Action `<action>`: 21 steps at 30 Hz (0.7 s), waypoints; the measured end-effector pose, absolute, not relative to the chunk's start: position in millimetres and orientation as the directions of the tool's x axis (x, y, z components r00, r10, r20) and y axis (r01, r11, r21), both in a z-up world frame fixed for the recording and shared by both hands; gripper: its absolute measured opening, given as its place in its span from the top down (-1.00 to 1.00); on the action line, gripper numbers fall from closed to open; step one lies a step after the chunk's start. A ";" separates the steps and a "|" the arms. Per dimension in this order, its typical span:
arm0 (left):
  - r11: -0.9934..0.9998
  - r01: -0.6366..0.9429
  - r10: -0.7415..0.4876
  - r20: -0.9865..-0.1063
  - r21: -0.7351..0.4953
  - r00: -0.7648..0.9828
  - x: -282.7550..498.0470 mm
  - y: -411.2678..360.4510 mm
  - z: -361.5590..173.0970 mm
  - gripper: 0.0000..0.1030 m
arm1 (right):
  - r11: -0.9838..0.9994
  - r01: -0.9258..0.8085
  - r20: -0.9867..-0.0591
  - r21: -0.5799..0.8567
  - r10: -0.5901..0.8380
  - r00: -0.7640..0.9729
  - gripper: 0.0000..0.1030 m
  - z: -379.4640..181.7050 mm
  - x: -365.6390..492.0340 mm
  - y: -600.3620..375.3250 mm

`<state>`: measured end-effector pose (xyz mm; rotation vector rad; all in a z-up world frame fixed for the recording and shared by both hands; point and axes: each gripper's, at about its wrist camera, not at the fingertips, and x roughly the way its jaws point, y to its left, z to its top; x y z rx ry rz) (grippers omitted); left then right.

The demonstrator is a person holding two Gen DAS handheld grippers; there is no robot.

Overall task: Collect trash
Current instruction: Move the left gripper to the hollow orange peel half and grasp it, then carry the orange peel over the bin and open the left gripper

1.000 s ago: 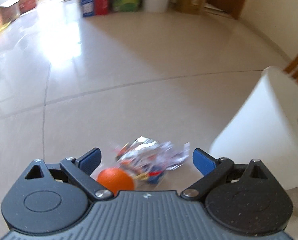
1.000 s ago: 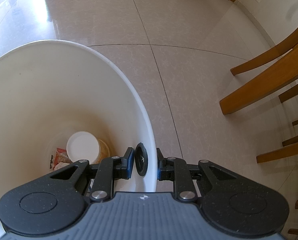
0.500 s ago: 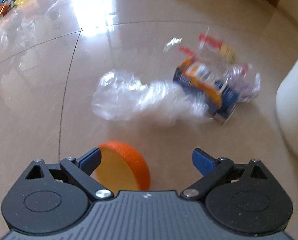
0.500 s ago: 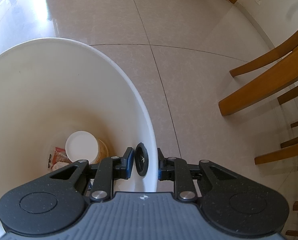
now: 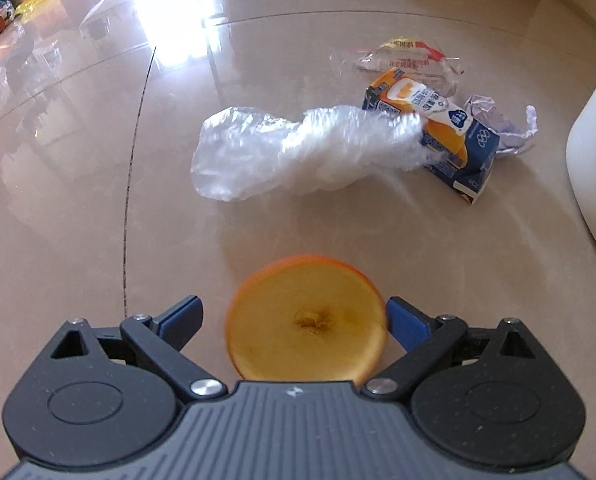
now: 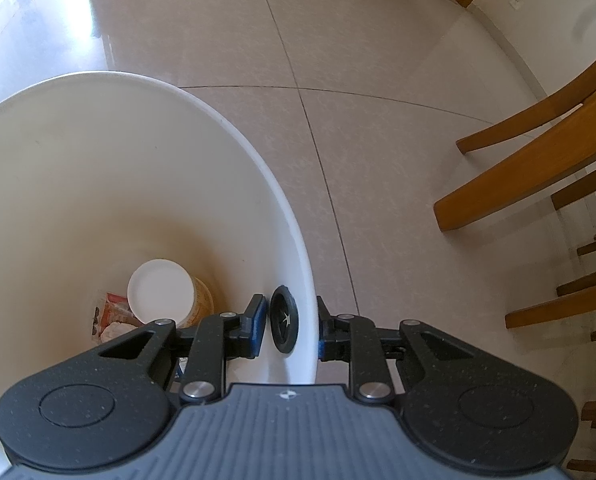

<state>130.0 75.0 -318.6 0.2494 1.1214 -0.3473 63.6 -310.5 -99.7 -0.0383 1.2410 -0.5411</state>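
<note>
In the left wrist view, the left tool (image 5: pixel 293 320) is spread wide near the bottom of the frame, and an orange half (image 5: pixel 306 334) sits between its blue pads with its cut face turned toward the camera. The right pad (image 5: pixel 408 326) looks to be touching or nearly touching the fruit, while the left pad (image 5: pixel 181 316) stands clear of it, so nothing is gripped yet. The fruit lies dead ahead of this tool, slightly toward the right pad; closing on it should call for a small shift right. Beyond it on the floor (image 5: pixel 77 184), toward the centre and upper right, lie a crumpled clear plastic bag (image 5: pixel 298 152), a juice carton (image 5: pixel 434 128), a snack wrapper (image 5: pixel 406 56) and crumpled paper (image 5: pixel 502 124). The white bin (image 5: pixel 594 152) fills the right edge.

In the right wrist view, the right tool (image 6: pixel 287 326) is clenched on the bin's rim (image 6: pixel 304 264), one pad inside the wall beside a black round fitting (image 6: pixel 283 324), one outside. A paper cup (image 6: pixel 165 292) and wrappers (image 6: pixel 111 316) lie at the bottom. Wooden chair legs (image 6: pixel 530 168) stand at right.
</note>
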 end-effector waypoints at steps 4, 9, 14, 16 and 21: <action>0.923 0.385 -0.141 -0.918 0.013 0.370 133.9 73.6 -322.7 -0.78 | 0.874 0.373 -0.887 -0.312 -0.409 0.214 0.47 -99.7 63.9 -310.9; 0.927 0.374 -0.143 -0.929 -0.005 0.342 140.1 79.8 -324.1 -0.54 | 0.874 0.371 -0.887 -0.312 -0.408 0.214 0.47 -99.6 63.8 -311.0; 0.928 0.372 -0.141 -0.930 -0.005 0.340 137.6 80.7 -323.2 -0.45 | 0.875 0.370 -0.887 -0.313 -0.409 0.215 0.47 -99.6 63.2 -310.8; 0.928 0.373 -0.136 -0.931 0.000 0.339 136.7 79.9 -321.4 -0.40 | 0.875 0.368 -0.887 -0.314 -0.409 0.216 0.47 -99.6 62.7 -310.6; 0.923 0.384 -0.124 -0.944 0.003 0.305 138.9 73.1 -318.0 -0.34 | 0.874 0.372 -0.888 -0.312 -0.407 0.213 0.47 -100.4 63.0 -311.2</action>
